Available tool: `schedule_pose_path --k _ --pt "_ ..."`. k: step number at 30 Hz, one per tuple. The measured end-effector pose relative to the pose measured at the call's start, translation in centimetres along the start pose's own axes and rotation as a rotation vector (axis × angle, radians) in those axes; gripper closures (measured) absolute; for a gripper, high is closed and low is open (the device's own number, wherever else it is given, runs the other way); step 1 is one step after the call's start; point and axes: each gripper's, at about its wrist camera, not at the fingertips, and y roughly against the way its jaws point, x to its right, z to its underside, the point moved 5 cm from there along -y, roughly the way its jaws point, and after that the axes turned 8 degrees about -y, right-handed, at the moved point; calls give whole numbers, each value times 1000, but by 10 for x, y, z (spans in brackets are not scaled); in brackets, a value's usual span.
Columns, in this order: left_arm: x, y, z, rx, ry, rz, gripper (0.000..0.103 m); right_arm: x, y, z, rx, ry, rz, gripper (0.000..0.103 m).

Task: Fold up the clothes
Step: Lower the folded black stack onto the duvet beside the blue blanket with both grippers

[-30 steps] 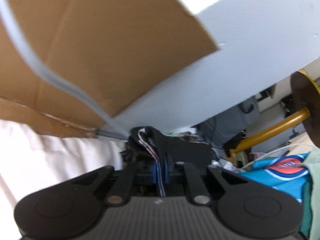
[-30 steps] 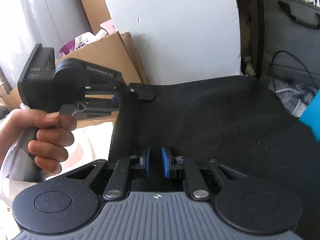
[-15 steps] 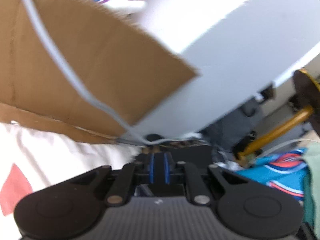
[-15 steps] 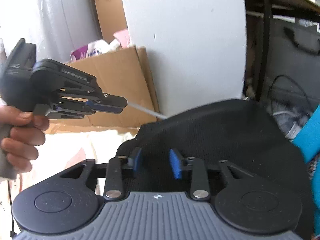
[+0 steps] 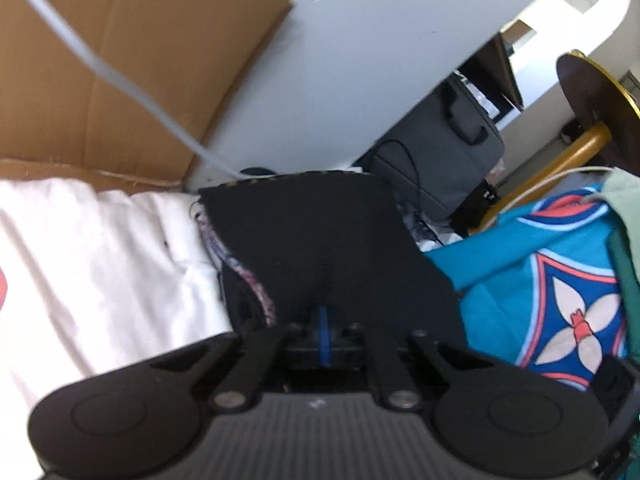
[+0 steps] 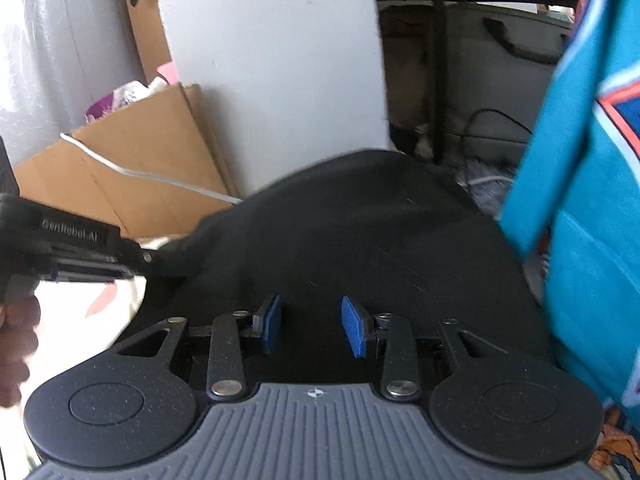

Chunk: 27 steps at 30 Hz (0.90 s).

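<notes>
Fingers (image 5: 325,322) of the left gripper (image 5: 325,336) pinch the black cloth (image 6: 360,240) at its left edge, while the right gripper (image 6: 310,326) gapes wide just short of its near edge.

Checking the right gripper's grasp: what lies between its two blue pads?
In the right wrist view, the right gripper is open; only the black garment shows between its pads, apparently lying behind them, not pinched.

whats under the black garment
At its left edge the black garment lies on a white sheet, which shows beside it. Its own striped inner layer peeks out there. What lies beneath the middle is covered. The left gripper pinches its near edge.
</notes>
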Motion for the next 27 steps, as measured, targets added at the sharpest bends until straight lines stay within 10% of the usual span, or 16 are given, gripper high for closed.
schedule_pose_path --k 13,27 --pt "27 23 -10 20 -203 -176 101 72 39 47 -28 -94 138 62" --pt "85 25 42 -40 -355 -171 88 67 68 67 -35 -122 128 61"
